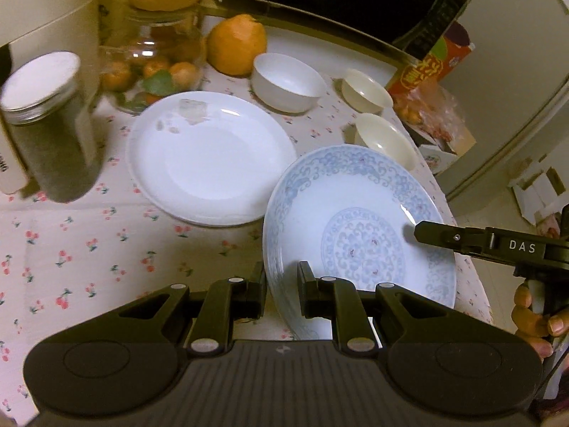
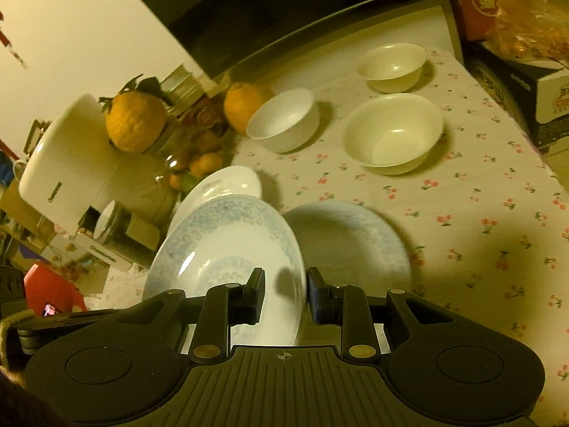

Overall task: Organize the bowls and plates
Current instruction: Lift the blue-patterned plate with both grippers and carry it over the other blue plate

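Two grippers — left gripper (image 1: 282, 293) and right gripper (image 2: 285, 297) — each pinch opposite rims of one blue-patterned porcelain plate (image 1: 359, 235), lifted tilted for stacking — plain white plate (image 1: 213, 156) mid-table.

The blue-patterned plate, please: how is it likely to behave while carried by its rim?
The blue-patterned plate shows glaze glare: probably stiff ceramic, breakable if dropped. Its glossy rim may slip, since the left gripper and right gripper pinch only opposite edges.
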`<action>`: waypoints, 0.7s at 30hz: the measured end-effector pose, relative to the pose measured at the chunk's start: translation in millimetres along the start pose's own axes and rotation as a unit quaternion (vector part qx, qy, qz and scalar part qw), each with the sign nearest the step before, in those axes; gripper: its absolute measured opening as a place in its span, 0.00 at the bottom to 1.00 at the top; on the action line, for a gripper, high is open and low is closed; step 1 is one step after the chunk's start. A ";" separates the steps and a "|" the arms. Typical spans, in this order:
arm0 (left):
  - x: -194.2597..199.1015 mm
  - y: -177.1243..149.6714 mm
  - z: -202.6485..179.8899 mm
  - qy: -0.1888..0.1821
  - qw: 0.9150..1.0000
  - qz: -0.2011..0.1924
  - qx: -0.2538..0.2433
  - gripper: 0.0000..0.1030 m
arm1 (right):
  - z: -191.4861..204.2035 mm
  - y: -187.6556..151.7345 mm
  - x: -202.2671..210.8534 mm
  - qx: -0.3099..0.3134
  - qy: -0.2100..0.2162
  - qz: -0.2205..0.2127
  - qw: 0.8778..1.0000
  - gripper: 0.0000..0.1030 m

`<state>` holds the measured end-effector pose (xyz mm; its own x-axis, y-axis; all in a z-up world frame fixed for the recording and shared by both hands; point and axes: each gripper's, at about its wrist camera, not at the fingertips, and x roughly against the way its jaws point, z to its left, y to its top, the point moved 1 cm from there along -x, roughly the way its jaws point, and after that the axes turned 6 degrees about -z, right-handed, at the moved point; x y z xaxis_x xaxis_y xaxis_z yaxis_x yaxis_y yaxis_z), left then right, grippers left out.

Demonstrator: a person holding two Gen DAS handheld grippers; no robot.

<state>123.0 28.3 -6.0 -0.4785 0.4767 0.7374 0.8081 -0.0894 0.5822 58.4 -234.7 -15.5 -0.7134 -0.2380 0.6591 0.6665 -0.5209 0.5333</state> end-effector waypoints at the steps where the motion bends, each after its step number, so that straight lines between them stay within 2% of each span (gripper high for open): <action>1: -2.2 0.1 -2.2 0.000 1.000 0.001 -0.001 0.15 | -3.3 0.6 1.1 -0.001 -0.002 0.000 1.000 0.24; 21: -41.3 1.3 -38.2 0.018 0.999 0.027 -0.036 0.15 | -40.4 4.5 -5.1 -0.008 -0.072 0.010 0.997 0.24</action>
<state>130.6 -24.9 -22.7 -0.4485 0.4378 0.7792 0.8069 -0.1765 0.5636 56.3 -268.9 -38.0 -0.6605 -0.1286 0.7397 0.6762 -0.5300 0.5117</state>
